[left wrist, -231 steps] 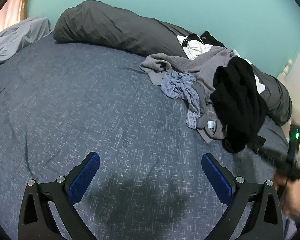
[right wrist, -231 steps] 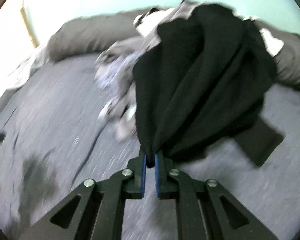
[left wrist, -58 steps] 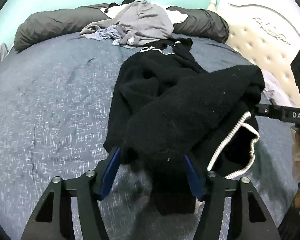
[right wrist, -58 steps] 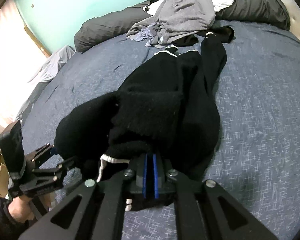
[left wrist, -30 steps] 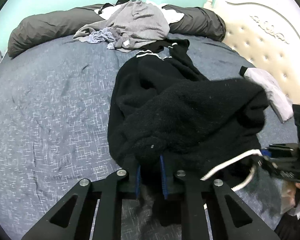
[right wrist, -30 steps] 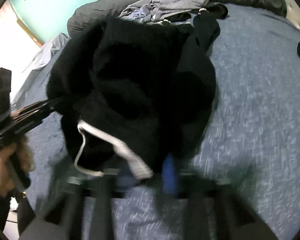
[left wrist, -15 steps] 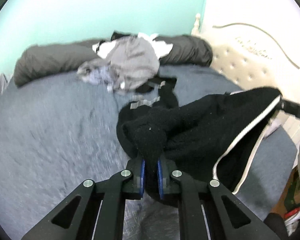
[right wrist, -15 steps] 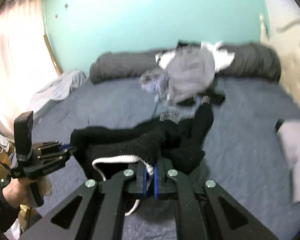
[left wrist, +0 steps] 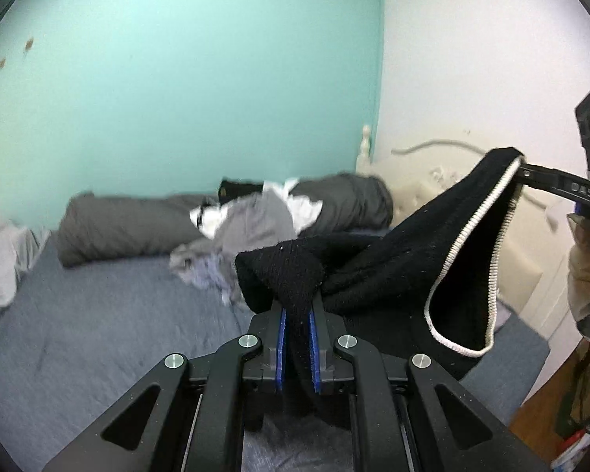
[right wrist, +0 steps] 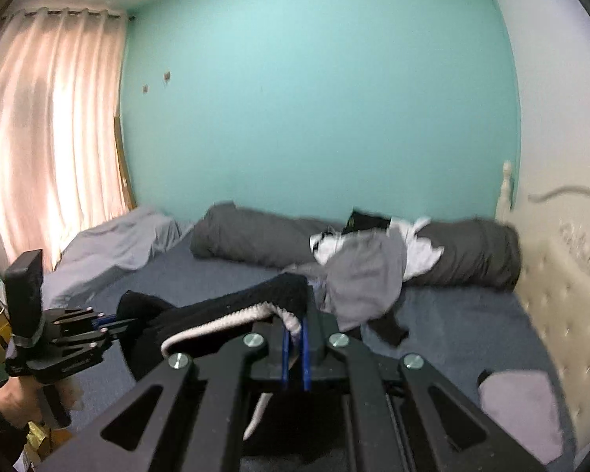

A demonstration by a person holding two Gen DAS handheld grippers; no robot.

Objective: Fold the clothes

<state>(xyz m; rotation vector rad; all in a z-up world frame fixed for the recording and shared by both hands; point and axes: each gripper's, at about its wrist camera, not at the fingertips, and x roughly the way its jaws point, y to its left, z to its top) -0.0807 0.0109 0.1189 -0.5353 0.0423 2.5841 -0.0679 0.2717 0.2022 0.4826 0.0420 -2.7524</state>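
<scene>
A black knitted garment with a white ribbed edge [left wrist: 393,275] hangs stretched in the air between the two tools, its fabric thick and fuzzy, the pale trim running as a narrow corded line along one border and curving round into a loop at the lower right of the left wrist view. The left hand-held gripper [left wrist: 295,338] has its blue-padded fingers [left wrist: 281,342] drawn close together, clamped on a bunched fold of the black knit that bulges up above them. The right hand-held gripper [right wrist: 294,354] is likewise pinched nearly closed – its blue pads grip the white ribbed edge where it meets the black cloth, and the garment runs off leftward from there to the other tool. Below lies a bed with a blue-grey cover flecked in lighter threads [right wrist: 452,314]. Along its far side rests a long dark grey bolster-like pillow [right wrist: 255,240], soft and creased, and on it a loose heap of grey and white clothes [right wrist: 365,263] spills forward onto the cover. A cream tufted headboard [right wrist: 562,295] stands at the right, a flat turquoise wall [right wrist: 314,98] stands behind, and pale pink pleated curtains [right wrist: 51,137] glow at the left.
</scene>
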